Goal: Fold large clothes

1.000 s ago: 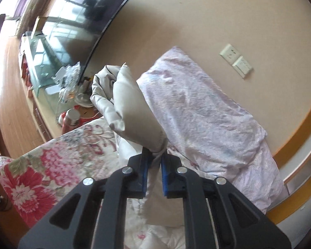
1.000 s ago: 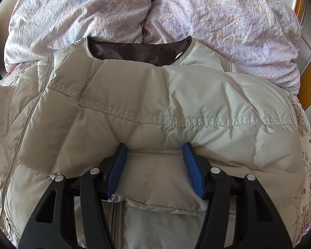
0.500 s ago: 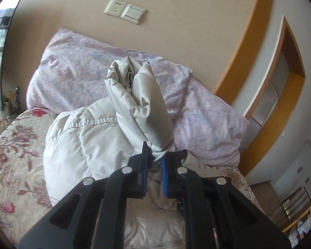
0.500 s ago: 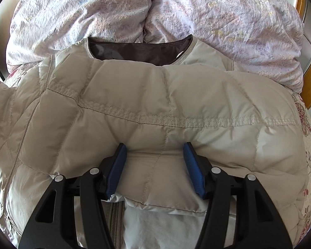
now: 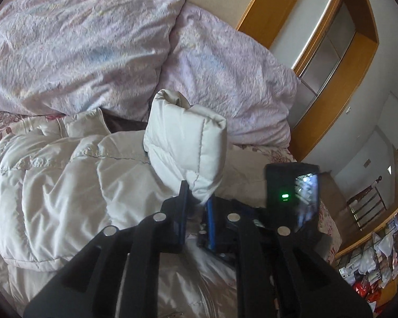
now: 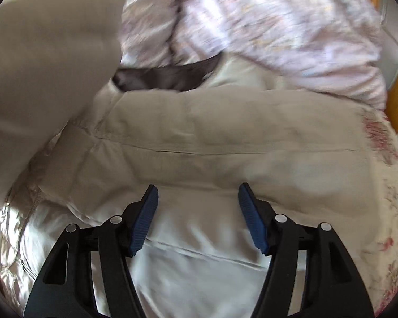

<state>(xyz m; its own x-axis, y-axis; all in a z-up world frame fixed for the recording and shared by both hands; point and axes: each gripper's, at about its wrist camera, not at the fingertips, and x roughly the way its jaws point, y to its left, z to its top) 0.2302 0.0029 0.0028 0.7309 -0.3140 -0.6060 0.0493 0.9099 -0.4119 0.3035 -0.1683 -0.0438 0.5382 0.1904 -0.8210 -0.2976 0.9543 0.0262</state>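
Observation:
A beige quilted down jacket (image 5: pixel 66 190) lies spread on the bed, its dark brown collar lining (image 6: pixel 167 75) toward the pillows. My left gripper (image 5: pixel 196 206) is shut on the jacket's sleeve (image 5: pixel 185 148) and holds the cuff end up over the jacket body. The raised sleeve also shows in the right wrist view (image 6: pixel 45 74) at the upper left. My right gripper (image 6: pixel 197 198) is open and empty, its blue pads (image 6: pixel 146 220) just above the jacket's back (image 6: pixel 225 137). The right gripper's black body (image 5: pixel 291 193) shows beyond my left gripper.
Two pale pink pillows (image 5: pixel 79 42) lie at the head of the bed behind the jacket. A floral bedspread (image 6: pixel 392 212) shows at the right edge. A wooden-framed door and wall (image 5: pixel 331 53) stand to the right of the bed.
My left gripper has swung the sleeve from the left side across over the jacket body. My right gripper has lifted off the jacket and pulled back a little; its view is blurred.

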